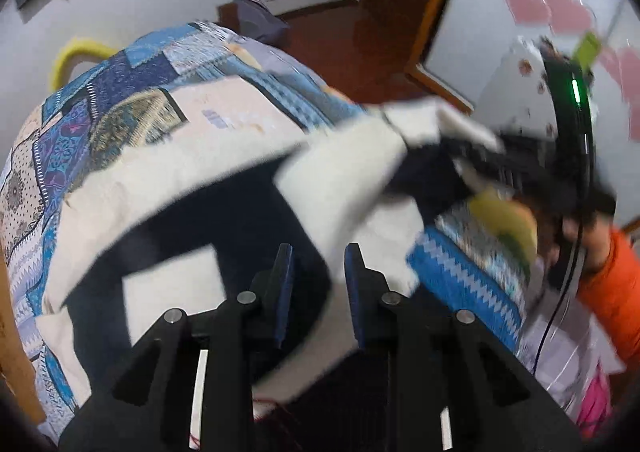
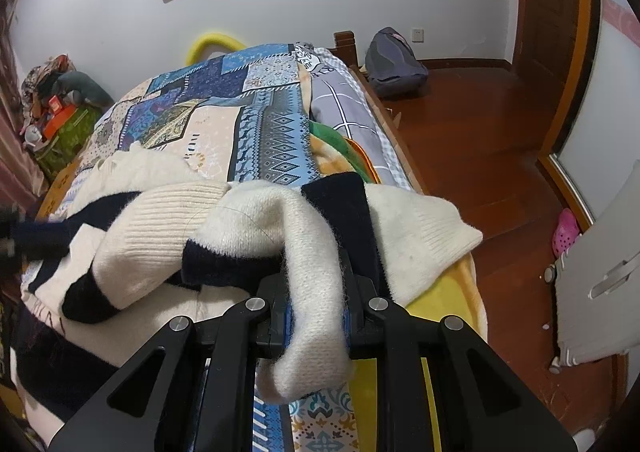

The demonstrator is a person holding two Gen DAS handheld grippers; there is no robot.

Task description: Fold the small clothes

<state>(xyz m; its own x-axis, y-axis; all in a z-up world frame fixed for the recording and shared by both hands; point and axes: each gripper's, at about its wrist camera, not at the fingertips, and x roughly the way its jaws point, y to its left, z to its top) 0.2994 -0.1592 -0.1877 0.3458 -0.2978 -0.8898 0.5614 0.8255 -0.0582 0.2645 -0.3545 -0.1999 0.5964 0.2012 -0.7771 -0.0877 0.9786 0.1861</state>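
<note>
A cream and navy knitted sweater lies bunched on the near part of a bed covered by a blue and beige patchwork quilt. In the right wrist view, the right gripper is clamped on a thick cream fold of the sweater: the knit fills the space between the two black fingers, bulges out towards the camera below them, and runs up and away to the far side, where a navy band crosses it. A ribbed cream cuff sticks out to the right of the fingers, and a second ribbed cuff lies to the left.

In the blurred left wrist view, the left gripper has its blue-padded fingers apart, with a clear gap between them. The sweater spreads under and beyond them; whether either pad touches the knit cannot be told. The cloth rises to the far right, where the other black gripper holds it.

A grey backpack sits on the red-brown wooden floor, far right of the bed.
</note>
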